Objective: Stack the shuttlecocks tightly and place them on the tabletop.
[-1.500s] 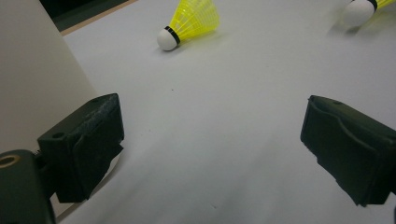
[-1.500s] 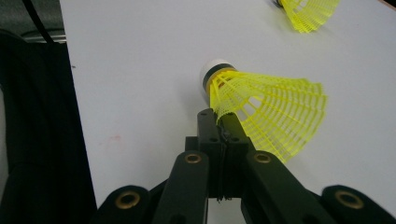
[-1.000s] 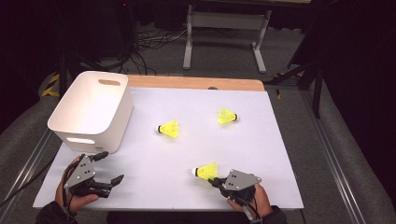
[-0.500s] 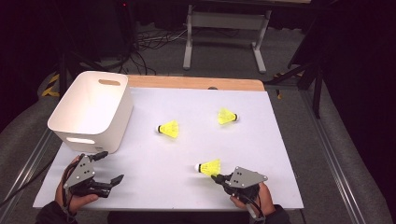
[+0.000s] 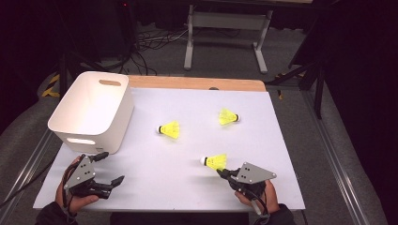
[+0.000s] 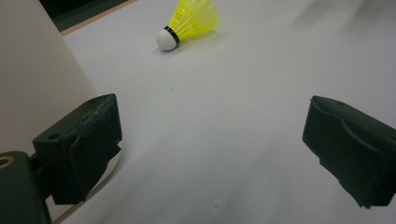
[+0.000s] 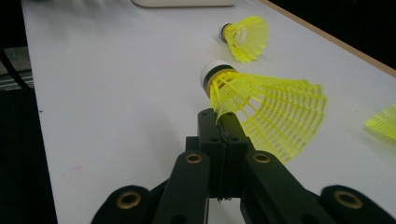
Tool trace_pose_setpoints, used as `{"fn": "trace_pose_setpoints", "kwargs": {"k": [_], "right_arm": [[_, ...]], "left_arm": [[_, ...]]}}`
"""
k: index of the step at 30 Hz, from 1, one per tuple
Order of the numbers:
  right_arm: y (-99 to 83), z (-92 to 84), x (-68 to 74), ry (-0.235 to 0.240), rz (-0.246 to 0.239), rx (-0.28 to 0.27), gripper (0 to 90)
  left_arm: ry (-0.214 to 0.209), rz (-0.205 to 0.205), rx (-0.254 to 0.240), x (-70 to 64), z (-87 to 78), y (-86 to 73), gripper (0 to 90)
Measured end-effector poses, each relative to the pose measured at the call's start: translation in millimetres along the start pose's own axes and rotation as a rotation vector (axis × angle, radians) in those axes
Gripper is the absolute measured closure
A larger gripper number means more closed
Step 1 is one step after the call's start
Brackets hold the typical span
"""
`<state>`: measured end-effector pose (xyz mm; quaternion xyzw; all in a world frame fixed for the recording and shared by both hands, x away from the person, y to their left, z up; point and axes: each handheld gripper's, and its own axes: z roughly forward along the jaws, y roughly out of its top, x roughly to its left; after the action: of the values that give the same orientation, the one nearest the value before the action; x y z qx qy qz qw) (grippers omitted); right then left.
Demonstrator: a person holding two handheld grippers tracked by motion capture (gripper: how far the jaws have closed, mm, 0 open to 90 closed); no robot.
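Three yellow shuttlecocks with white corks are on the white table top. My right gripper (image 5: 221, 172) is shut on the skirt rim of the nearest shuttlecock (image 5: 215, 161), near the front edge. In the right gripper view its jaws (image 7: 219, 121) pinch the mesh of that shuttlecock (image 7: 266, 105), whose cork points away from me. A second shuttlecock (image 5: 170, 129) lies mid-table and a third (image 5: 228, 117) farther right. My left gripper (image 5: 111, 167) stands open at the front left, next to the white bin (image 5: 94, 110). Nothing is between its jaws (image 6: 210, 140).
The white bin has handle slots, and its wall (image 6: 32, 70) stands close beside my left jaw. In the left gripper view the mid-table shuttlecock (image 6: 189, 21) lies ahead. A wooden strip (image 5: 197, 83) runs along the table's far edge, with cables and a stand beyond it.
My right gripper and the shuttlecock in it have shifted slightly to the right and away from the front edge. The left gripper has kept still.
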<state>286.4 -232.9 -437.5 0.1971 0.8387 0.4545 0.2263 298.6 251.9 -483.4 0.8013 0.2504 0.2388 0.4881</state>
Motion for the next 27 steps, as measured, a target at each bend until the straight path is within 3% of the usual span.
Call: {"fn": "trace_pose_setpoints", "kwargs": {"k": [13,27], "right_arm": [[0.1,-8.3,-13.1,-0.053,0.012,-0.019,90.0],[7.7,-2.1,-32.9,-0.062,0.009,-0.021,90.0]], "left_arm": [[0.003,-0.008,-0.005,0.7,-1.9,-0.8,5.2],[0.011,-0.009,-0.002,-0.3,-6.2,-2.8,5.1]]}}
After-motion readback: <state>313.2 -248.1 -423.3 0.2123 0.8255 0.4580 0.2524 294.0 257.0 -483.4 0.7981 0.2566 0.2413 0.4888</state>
